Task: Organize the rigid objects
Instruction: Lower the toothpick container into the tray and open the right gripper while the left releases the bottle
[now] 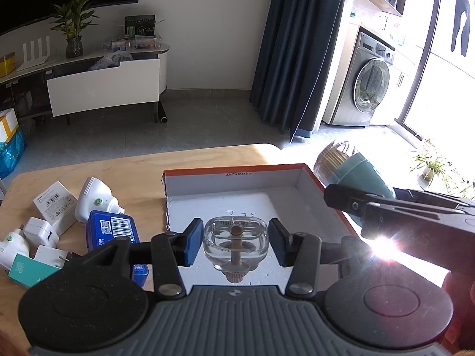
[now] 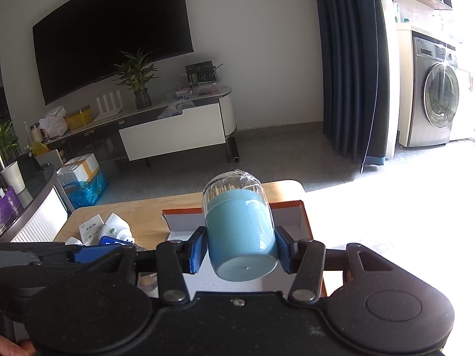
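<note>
My left gripper (image 1: 236, 243) is shut on a small clear glass bottle (image 1: 236, 237) with a wooden stopper, held just above the white floor of an orange-edged cardboard box (image 1: 231, 184). My right gripper (image 2: 242, 249) is shut on a light blue toothpick holder (image 2: 240, 225) with a clear lid, tilted away from me over the same box (image 2: 184, 219). In the left wrist view that holder (image 1: 356, 175) hangs over the box's right rim. The inside of the box shows nothing but the held bottle.
Left of the box, the wooden table (image 1: 148, 160) holds a blue box (image 1: 114, 231), a white plug-in device (image 1: 95, 201), white adapters (image 1: 38, 233), a white carton (image 1: 53, 204) and a teal box (image 1: 29, 270). The table's far edge lies just behind the box.
</note>
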A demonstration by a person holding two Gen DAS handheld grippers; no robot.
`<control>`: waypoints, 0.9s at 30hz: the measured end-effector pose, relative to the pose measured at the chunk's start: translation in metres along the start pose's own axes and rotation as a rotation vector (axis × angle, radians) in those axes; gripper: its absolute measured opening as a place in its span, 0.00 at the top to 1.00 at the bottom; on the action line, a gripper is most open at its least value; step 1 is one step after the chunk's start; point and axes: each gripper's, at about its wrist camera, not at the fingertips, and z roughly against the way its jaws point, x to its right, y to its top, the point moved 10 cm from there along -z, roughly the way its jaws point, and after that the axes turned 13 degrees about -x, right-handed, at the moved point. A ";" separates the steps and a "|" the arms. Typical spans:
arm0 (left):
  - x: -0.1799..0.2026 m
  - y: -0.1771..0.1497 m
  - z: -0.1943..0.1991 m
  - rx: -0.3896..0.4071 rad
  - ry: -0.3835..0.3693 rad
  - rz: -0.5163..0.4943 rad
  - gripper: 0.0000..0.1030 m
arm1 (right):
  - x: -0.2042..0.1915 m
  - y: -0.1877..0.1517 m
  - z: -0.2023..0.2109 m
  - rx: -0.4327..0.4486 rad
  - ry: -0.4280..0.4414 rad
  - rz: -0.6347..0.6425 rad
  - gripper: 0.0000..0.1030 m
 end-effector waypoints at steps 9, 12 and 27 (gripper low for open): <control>-0.003 0.003 -0.011 -0.019 0.001 0.016 0.52 | 0.005 0.005 -0.031 -0.059 -0.025 0.010 0.42; -0.002 0.004 -0.015 -0.024 0.002 0.015 0.52 | 0.009 0.007 -0.043 -0.082 -0.059 0.015 0.42; 0.012 0.024 -0.041 -0.045 -0.019 0.001 0.58 | 0.046 0.023 -0.027 0.030 -0.110 -0.023 0.33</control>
